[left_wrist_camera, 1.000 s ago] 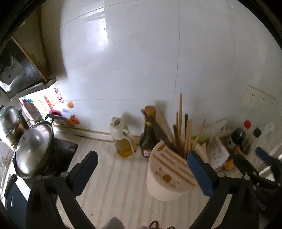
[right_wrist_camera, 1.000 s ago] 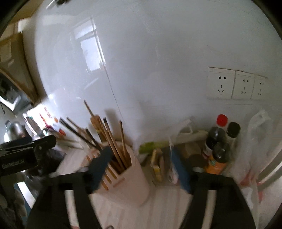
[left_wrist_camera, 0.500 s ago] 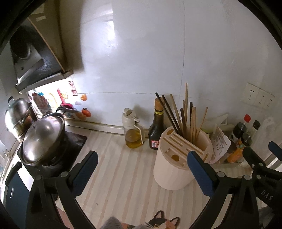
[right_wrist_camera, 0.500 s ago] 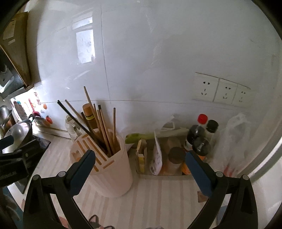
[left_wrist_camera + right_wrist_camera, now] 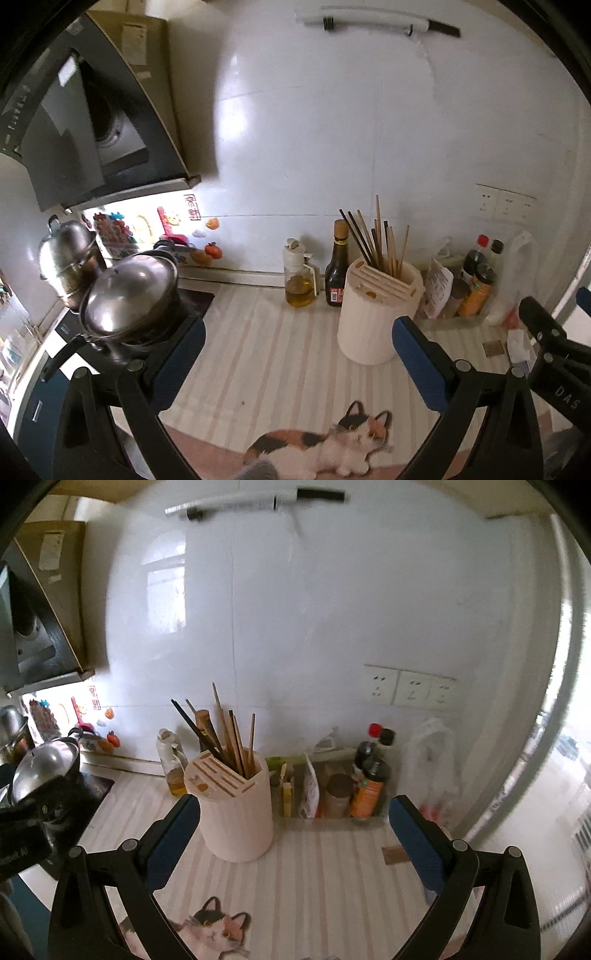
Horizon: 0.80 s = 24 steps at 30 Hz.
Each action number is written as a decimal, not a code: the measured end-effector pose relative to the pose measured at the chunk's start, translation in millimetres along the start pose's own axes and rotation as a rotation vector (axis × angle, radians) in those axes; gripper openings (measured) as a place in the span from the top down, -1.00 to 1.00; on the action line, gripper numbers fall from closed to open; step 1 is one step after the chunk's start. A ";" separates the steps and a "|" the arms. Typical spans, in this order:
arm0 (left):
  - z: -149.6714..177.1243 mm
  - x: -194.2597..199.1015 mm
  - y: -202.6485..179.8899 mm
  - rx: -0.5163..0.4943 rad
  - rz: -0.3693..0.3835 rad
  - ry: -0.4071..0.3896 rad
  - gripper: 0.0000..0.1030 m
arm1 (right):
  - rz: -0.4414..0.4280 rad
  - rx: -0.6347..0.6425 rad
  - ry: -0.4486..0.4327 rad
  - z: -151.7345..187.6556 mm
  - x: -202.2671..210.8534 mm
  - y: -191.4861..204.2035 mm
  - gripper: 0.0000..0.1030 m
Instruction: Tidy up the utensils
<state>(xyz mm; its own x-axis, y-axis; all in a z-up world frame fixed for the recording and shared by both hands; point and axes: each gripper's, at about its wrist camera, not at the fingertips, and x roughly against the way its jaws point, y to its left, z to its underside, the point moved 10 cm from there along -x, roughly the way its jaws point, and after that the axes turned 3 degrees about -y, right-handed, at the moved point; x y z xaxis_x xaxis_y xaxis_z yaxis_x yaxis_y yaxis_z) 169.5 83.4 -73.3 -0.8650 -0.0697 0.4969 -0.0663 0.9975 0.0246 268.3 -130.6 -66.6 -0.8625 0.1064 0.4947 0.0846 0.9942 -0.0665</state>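
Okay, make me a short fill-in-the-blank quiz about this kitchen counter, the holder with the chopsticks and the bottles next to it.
1. The chopsticks stand upright in the cream ____.
2. Beside the dark sauce bottle, the clear bottle holds yellow ____.
3. The counter mat shows a picture of a ____.
4. Nothing sits between the fingers of the right gripper, so its jaws are ____.

Missing words: holder; oil; cat; open
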 end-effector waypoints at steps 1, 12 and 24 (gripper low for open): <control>1.7 8.4 2.7 0.003 0.006 -0.003 -1.00 | 0.003 -0.005 -0.008 0.3 13.5 1.5 -1.00; 21.4 82.0 21.4 0.014 0.050 0.004 -1.00 | 0.058 -0.038 -0.064 6.0 128.3 6.2 -1.00; 26.5 105.4 18.9 0.032 0.036 0.004 -1.00 | 0.051 -0.025 -0.071 4.0 157.8 -1.0 -1.00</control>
<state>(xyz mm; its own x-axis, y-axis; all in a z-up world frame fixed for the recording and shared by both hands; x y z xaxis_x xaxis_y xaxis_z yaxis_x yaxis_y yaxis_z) 63.9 94.5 -43.5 -0.8649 -0.0338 0.5008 -0.0514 0.9985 -0.0214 130.1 -114.9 8.1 -0.8900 0.1559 0.4284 0.1403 0.9878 -0.0681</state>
